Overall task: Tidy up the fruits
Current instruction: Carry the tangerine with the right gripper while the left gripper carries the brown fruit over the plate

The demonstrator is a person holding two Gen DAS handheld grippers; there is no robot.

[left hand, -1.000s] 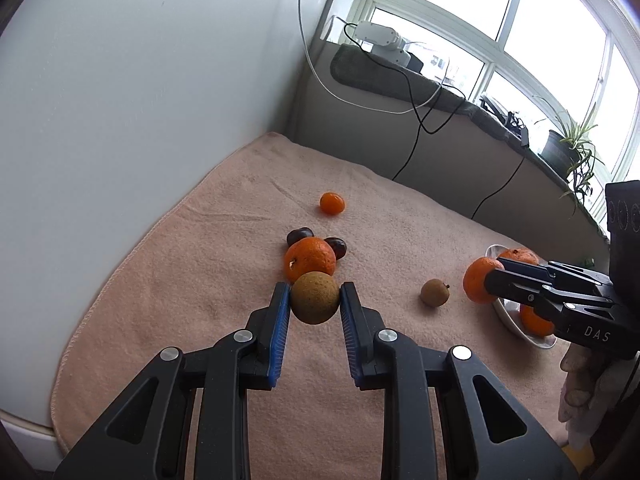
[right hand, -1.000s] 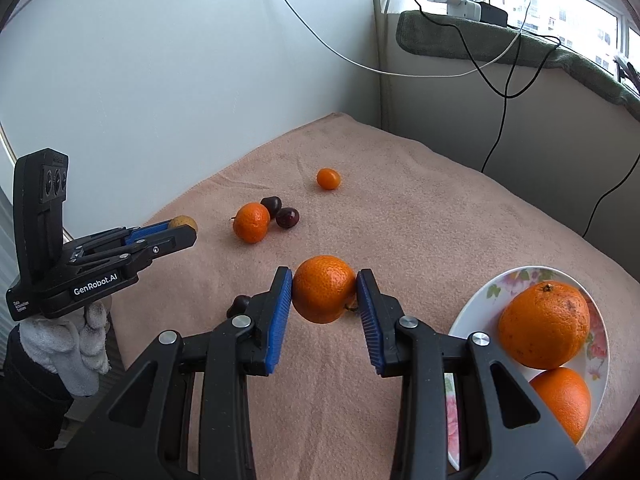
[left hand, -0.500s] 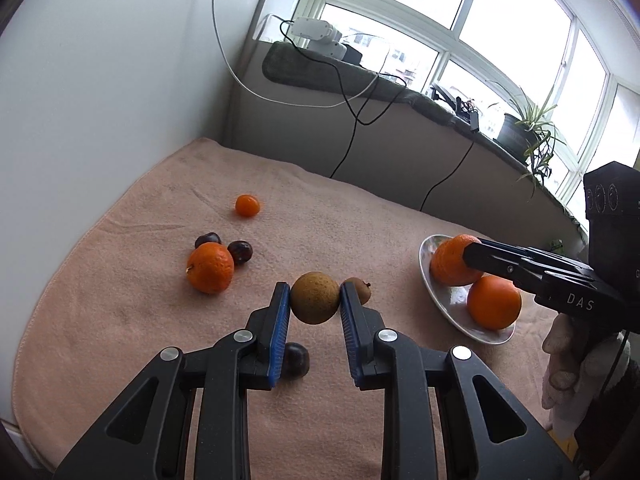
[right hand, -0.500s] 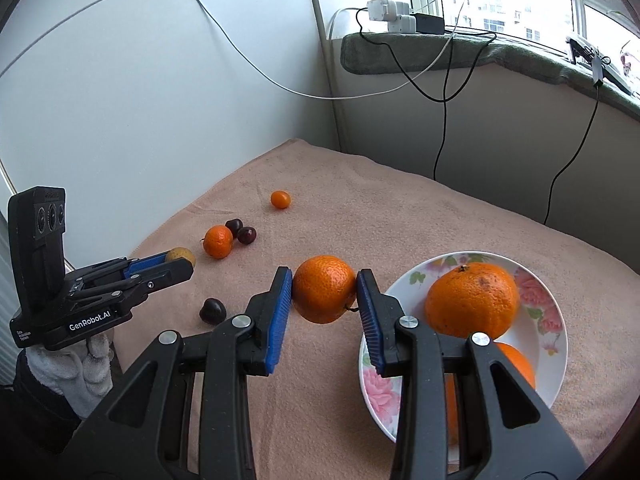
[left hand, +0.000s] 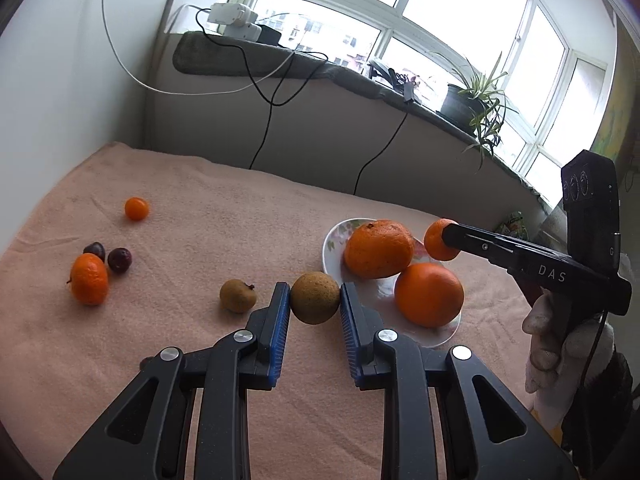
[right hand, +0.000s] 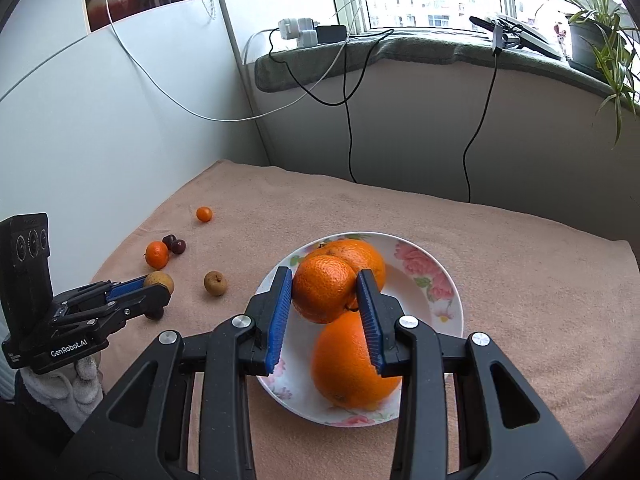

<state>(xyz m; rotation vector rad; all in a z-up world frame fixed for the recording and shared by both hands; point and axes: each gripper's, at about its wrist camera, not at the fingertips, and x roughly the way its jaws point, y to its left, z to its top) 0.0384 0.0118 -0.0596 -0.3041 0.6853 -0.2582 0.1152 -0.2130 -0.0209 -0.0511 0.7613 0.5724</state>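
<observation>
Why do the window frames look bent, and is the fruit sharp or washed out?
Left wrist view: fisheye lens bows the window frames, its panes blown out white; the brown fruit in the left gripper is sharp, softly lit. Right wrist view: same curving and dark corners; the orange in the right gripper is crisp, with no harsh shadows on the plate.

The worktop (right hand: pixel 500 280) wears a pink, nappy terry cloth, matt and soft; on it the plate (right hand: pixel 436 280) is glossy glazed ceramic with printed flowers. Beside the plate, each gripper (right hand: pixel 325 294) (left hand: pixel 315 298) is matt black plastic with ribbed blue rubbery pads (right hand: pixel 280 314) and bright metal rivets; the held orange (right hand: pixel 324 294) has dimpled, faintly shiny peel, the brown fruit (left hand: pixel 315 298) a dull, rough skin.
</observation>
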